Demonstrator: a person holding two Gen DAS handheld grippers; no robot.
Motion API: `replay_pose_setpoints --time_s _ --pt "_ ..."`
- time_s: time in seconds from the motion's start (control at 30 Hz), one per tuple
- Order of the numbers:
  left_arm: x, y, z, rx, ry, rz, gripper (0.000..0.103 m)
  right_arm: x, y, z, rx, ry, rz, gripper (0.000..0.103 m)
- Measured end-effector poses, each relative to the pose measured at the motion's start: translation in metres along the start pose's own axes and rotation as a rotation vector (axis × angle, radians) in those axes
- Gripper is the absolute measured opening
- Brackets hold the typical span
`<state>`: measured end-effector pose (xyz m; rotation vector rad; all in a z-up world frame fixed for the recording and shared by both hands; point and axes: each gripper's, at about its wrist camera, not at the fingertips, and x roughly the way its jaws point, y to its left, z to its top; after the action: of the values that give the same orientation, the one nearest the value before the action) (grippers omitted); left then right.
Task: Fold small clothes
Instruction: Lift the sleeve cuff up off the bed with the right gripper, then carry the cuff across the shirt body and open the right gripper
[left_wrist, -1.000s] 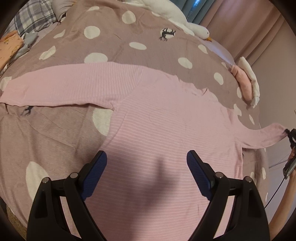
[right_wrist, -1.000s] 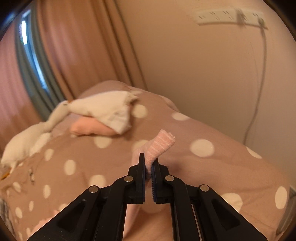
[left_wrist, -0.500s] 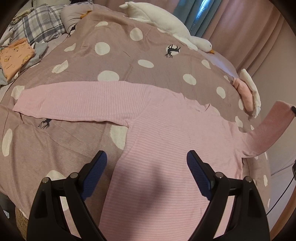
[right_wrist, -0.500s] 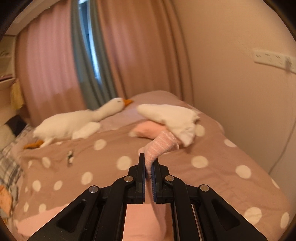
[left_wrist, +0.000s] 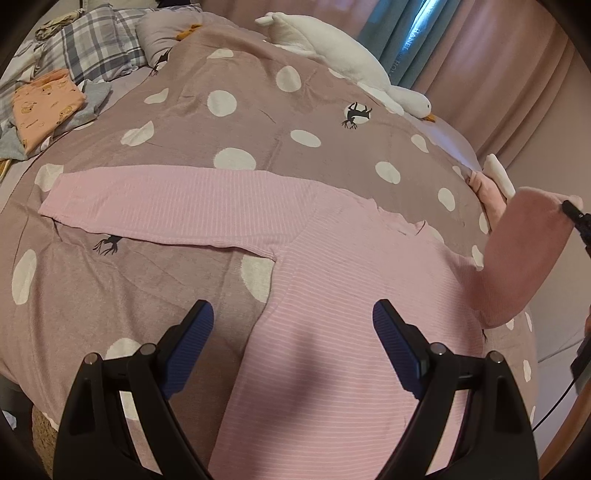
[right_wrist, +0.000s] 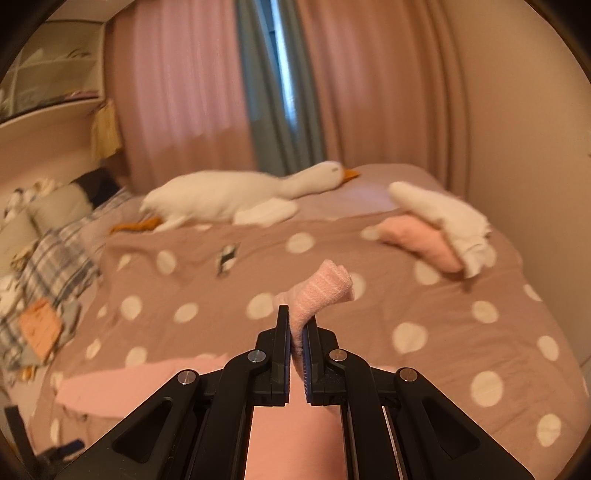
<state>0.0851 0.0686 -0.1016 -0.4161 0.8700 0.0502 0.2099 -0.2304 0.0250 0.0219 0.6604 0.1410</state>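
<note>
The pink top (left_wrist: 332, 295) has its hem hidden behind the left gripper (left_wrist: 291, 332); the plush goose (right_wrist: 240, 195) and shelves (right_wrist: 55, 81) are blurred

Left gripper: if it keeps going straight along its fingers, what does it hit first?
Most likely the body of the pink sweater, lying flat on the spotted duvet. The open left gripper points down at it with nothing between, though depth is unclear.

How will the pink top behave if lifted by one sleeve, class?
Probably floppy: the sleeve pinched in the right hand-held gripper bends and droops. Likely light, since a small pinch holds it up. The body lies flat and would probably trail after it.
</note>
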Motion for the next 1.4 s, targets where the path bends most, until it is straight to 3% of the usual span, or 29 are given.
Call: replay_pose_setpoints --time_s 0.6,0.8,1.4 --pt "-0.001 0.019 -0.004 -0.035 0.004 0.013 0.088 0.055 0.081 -0.092 -0.152 0.313 0.183 0.007" --pt "-0.002 0.02 -0.005 -0.031 0.002 0.014 0.088 0.066 0.101 -0.118 -0.217 0.399 0.203 0.007" --pt "-0.004 0.027 -0.009 -0.05 0.012 0.01 0.089 0.084 0.118 -0.155 -0.229 0.523 0.22 0.007"
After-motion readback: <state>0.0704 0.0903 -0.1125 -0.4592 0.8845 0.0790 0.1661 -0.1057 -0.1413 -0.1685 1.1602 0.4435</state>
